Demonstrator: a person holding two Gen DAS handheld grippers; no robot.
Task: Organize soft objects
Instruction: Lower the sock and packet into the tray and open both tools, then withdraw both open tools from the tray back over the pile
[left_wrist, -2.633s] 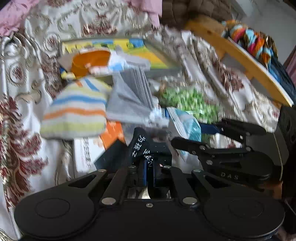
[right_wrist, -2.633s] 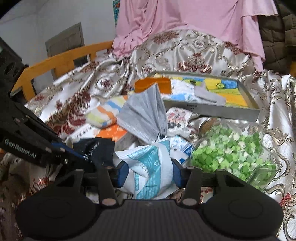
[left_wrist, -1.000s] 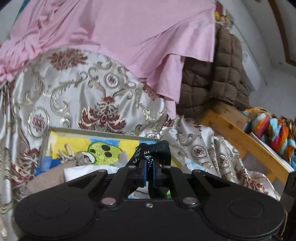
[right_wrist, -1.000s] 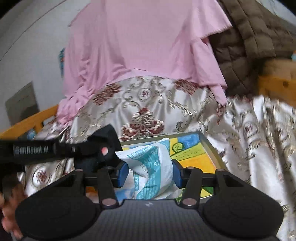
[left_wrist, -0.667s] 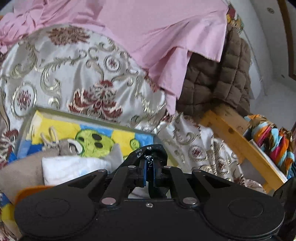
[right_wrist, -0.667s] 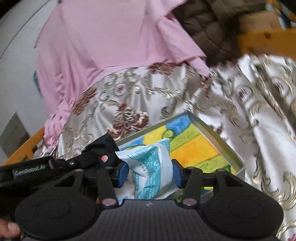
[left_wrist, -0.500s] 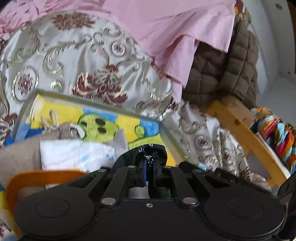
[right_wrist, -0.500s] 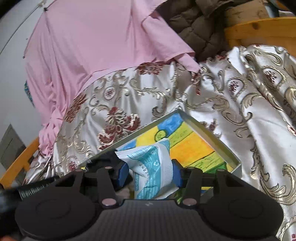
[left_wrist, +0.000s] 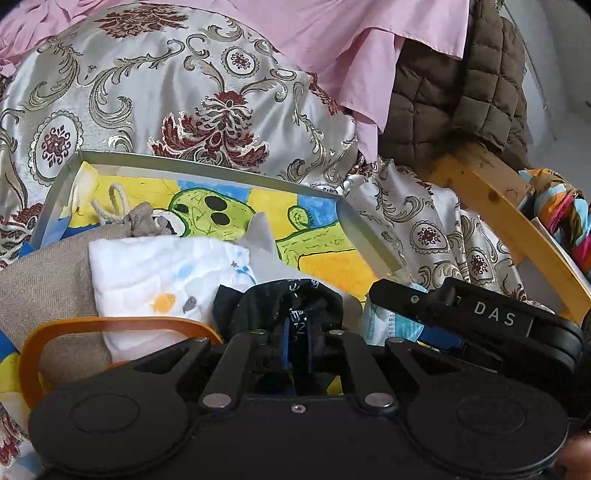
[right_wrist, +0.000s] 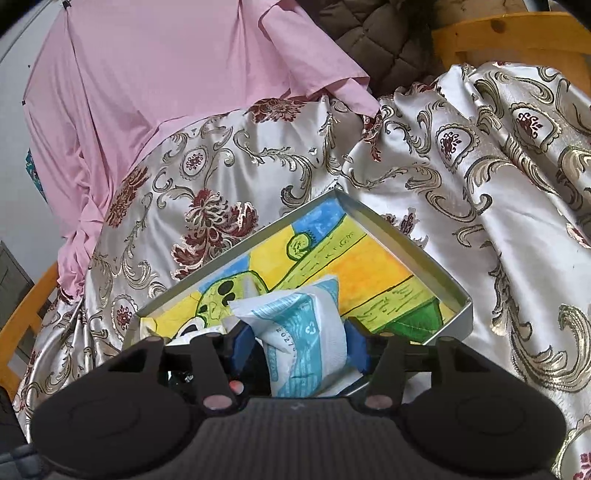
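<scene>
A metal tray (left_wrist: 207, 173) with a yellow and green cartoon bottom lies on the patterned satin cover. My left gripper (left_wrist: 297, 325) hangs low over its near side, pinching a black cloth with white lettering (left_wrist: 273, 302); its jaws are just starting to open. My right gripper (right_wrist: 299, 343) is over the tray (right_wrist: 424, 258) with a white and blue tissue packet (right_wrist: 303, 317) filling the gap between its blue pads. Those jaws are opening, and the pads still touch the packet. In the left wrist view its finger (left_wrist: 406, 299) and the packet (left_wrist: 380, 321) sit just right of the black cloth.
In the tray lie a white cloth with fish prints (left_wrist: 155, 273), a beige drawstring bag (left_wrist: 44, 280), a grey mask (left_wrist: 258, 236) and an orange band (left_wrist: 110, 325). Behind are a pink sheet (left_wrist: 332, 37), a brown quilted jacket (left_wrist: 454, 92) and a wooden frame (left_wrist: 498, 214).
Both grippers have carried their loads from the pile to the tray and sunk toward it. The right wrist has rolled, and its jaws stand slightly wider around the packet.
</scene>
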